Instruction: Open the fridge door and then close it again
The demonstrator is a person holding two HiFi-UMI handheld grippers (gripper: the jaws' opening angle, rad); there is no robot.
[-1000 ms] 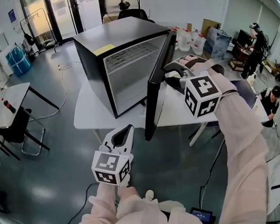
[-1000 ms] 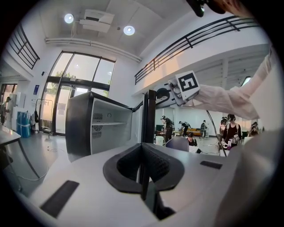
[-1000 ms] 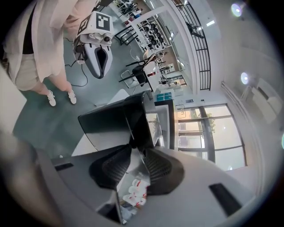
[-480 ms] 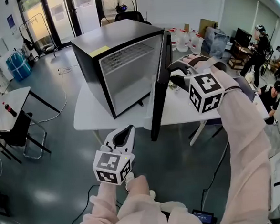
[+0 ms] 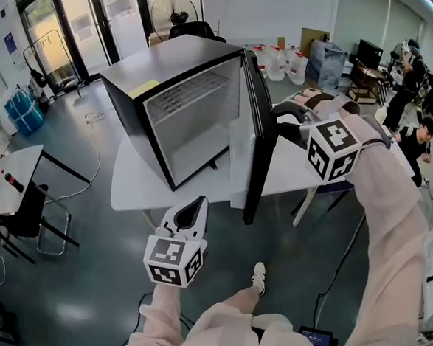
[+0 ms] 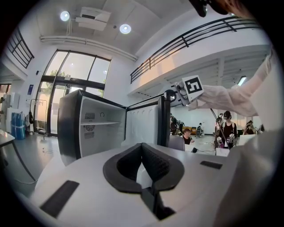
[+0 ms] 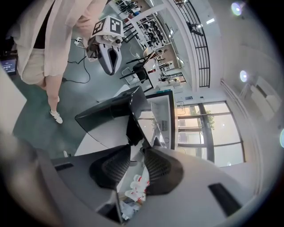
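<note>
Black compact fridge [image 5: 172,61] sits on the white table [image 5: 129,186], with the opening facing me and angled a bit toward the view's left. Its door [image 5: 263,158] stands upright, long axis vertical. It is swung out roughly square to the cabinet, with the white liner facing left. The door's free edge overhangs the table's near edge above the grey floor [image 5: 99,288]. My right gripper [image 5: 279,120] is clamped on that free edge near the top, jaws half-closed with the door edge between the pads. My left gripper [image 5: 195,205] is low in front of the table, left of the door's bottom corner and not touching it. Its jaws are together and empty. The person's white shoe [image 5: 258,276] is on the floor nearer me than the door.
</note>
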